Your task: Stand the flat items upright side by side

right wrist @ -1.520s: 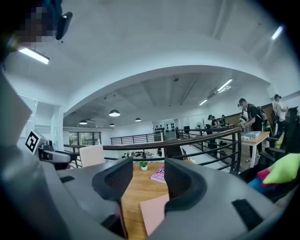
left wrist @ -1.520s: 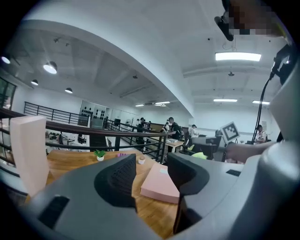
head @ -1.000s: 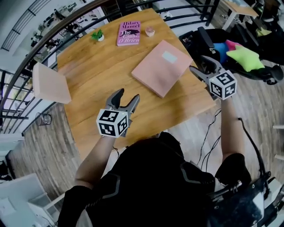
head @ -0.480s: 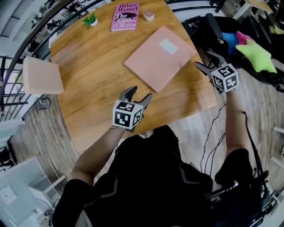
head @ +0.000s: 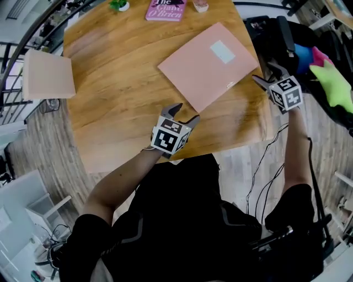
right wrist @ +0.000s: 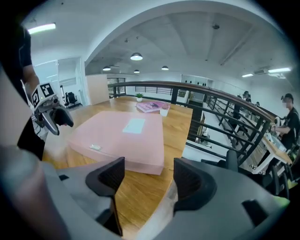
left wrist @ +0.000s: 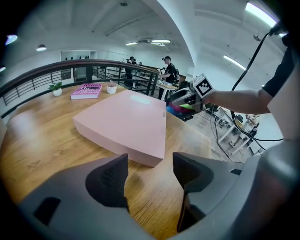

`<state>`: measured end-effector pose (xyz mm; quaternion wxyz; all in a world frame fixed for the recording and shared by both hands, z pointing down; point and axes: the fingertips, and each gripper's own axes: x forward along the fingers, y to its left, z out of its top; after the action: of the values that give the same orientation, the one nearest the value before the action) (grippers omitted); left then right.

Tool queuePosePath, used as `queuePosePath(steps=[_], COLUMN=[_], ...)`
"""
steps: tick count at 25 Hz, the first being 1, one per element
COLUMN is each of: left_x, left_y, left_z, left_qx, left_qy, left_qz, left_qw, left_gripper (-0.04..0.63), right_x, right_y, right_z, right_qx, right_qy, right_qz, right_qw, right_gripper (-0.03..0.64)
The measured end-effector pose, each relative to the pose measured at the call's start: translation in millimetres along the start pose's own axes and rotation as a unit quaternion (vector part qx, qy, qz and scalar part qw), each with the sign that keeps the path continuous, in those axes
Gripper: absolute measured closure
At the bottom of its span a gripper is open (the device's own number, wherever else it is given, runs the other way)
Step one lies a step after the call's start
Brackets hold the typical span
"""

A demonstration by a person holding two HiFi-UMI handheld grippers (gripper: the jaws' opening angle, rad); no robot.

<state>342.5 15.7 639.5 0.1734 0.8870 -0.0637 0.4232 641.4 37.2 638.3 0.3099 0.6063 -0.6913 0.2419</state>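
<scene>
Tongs: left [head: 185, 113] spread, nothing between; right [head: 266, 74] spread too, just opened wider, likewise empty. Neither touching the pink slab [head: 207, 63], lying flat on the desk [head: 110, 82] at 1 o'clock from the left pair and 10 o'clock from the right. Pink book [head: 165, 8] flat at the desk's 12 o'clock edge. Step judged: approach, no item stood up yet. Next probably calls for pinching opposite slab edges, then tipping it upright.

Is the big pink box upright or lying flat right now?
Lying flat: the pink box rests on its broad face on the wooden table, its white label facing up.
</scene>
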Motion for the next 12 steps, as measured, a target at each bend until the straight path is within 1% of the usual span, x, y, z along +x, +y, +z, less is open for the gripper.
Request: queuePosePath(steps=[2, 5, 7, 9, 12], left_x=[5.8, 12.7, 17.7, 23.6, 31.4], left_y=[0.3, 0.4, 2.6, 6.5, 6.9], left_z=[-7.5, -15.1, -15.0, -13.9, -14.4], left_qx=[0.007, 0.032, 0.026, 0.009, -0.006], left_qy=[0.013, 0.027, 0.03, 0.031, 0.036], left_qz=[0.008, 0.018, 0.021, 0.021, 0.012], left_qw=[0.9999, 0.9989, 0.999, 0.9992, 0.9993], left_gripper=[0.295, 0.295, 0.295, 0.295, 0.294], right_x=[11.5, 30.2, 38.9, 43.8, 47.5], right_y=[-4.4, -4.7, -5.8, -7.6, -10.9], right_z=[-9.9, -18.8, -20.9, -22.1, -26.5], right_qx=[-0.018, -0.041, -0.056, -0.067, -0.086], right_qy=[0.032, 0.062, 0.071, 0.076, 0.089], right_qz=[0.001, 0.014, 0.018, 0.024, 0.041], right_qw=[0.999, 0.997, 0.996, 0.995, 0.991], right_gripper=[0.305, 0.314, 0.314, 0.313, 0.305])
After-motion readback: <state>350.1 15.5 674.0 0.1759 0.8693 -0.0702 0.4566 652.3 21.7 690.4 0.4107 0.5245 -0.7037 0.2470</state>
